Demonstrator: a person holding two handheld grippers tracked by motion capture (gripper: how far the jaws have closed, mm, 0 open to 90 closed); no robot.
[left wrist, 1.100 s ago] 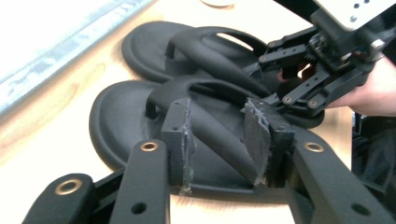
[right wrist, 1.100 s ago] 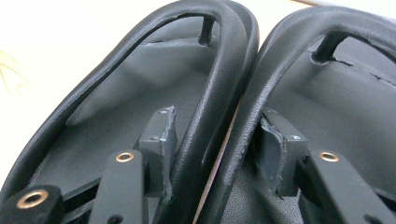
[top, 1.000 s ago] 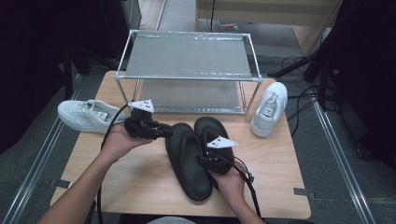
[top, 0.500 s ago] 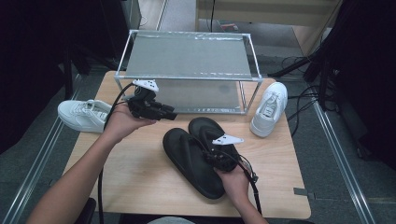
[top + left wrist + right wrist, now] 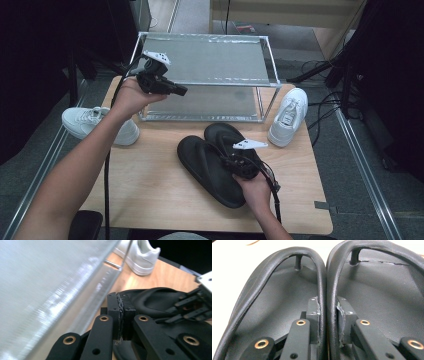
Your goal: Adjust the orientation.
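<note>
Wooden table (image 5: 150, 190), with a metal-framed rack (image 5: 202, 80) standing at its far edge; the rack's two frosted shelves hold nothing. One white sneaker (image 5: 289, 116) lies at the rack's right end on the table; a second white sneaker (image 5: 97, 125) lies at the left, overhanging the table's edge. A pair of black flip-flops (image 5: 220, 162) lies side by side in front of the rack, near the table's middle, toes toward the rack. The right gripper (image 5: 239, 162) sits on the pair; in the right gripper view its jaws are clamped on the two inner straps (image 5: 327, 290), pressed together between the pads. The left gripper (image 5: 172, 90) is held up in the air at the rack's near left corner, level with the top shelf, touching nothing; in the left gripper view its jaws are together with nothing between them. No brand, label or writing can be read on any item. The rack stands directly behind the flip-flops.
</note>
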